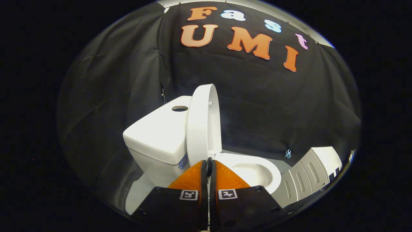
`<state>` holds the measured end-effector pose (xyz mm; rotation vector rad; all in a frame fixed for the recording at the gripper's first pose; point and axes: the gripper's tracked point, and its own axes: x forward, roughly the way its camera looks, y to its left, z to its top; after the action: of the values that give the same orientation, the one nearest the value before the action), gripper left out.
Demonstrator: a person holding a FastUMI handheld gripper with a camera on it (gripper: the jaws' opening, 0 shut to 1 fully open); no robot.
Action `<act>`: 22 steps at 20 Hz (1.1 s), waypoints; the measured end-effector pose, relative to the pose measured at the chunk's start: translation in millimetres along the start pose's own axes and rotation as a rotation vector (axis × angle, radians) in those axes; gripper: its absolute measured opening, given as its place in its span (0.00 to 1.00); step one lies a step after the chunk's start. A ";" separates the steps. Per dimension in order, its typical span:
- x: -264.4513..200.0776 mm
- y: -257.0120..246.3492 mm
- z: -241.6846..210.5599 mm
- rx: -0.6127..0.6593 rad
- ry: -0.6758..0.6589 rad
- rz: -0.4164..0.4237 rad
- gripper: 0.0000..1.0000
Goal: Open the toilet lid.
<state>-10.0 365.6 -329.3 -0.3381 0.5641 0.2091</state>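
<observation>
A white toilet stands just ahead of my fingers. Its lid is raised upright, edge-on to me, leaning back toward the tank. The open bowl with its seat lies to the right of the lid. My gripper sits low at the lid's bottom edge near the hinge. The fingers are pressed together with only a thin slit between them, and nothing is held.
A round flush button hole shows on the tank top. A grey-white drawer cabinet stands to the right of the bowl. Black cloth walls close in behind and on both sides.
</observation>
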 end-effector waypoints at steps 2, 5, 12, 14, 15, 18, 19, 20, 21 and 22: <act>-2.4 1.0 -1.8 0.000 0.007 0.040 0.25; -14.4 -8.9 13.7 -0.003 -0.050 0.057 0.53; -51.9 -59.4 42.6 0.106 -0.180 0.096 0.99; -60.1 -87.1 50.4 0.126 -0.213 0.075 0.99; -64.4 -101.3 52.9 0.133 -0.226 0.067 0.99; -77.2 -141.2 62.4 0.170 -0.260 0.052 0.99; -81.7 -157.5 65.8 0.177 -0.273 0.038 0.99; -86.3 -172.5 69.5 0.180 -0.290 0.022 0.99; -91.2 -187.6 73.4 0.181 -0.308 0.006 0.99; -97.8 -202.5 78.2 0.183 -0.325 -0.011 0.99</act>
<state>4.8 197.3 -161.5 -0.1249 0.2577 0.1947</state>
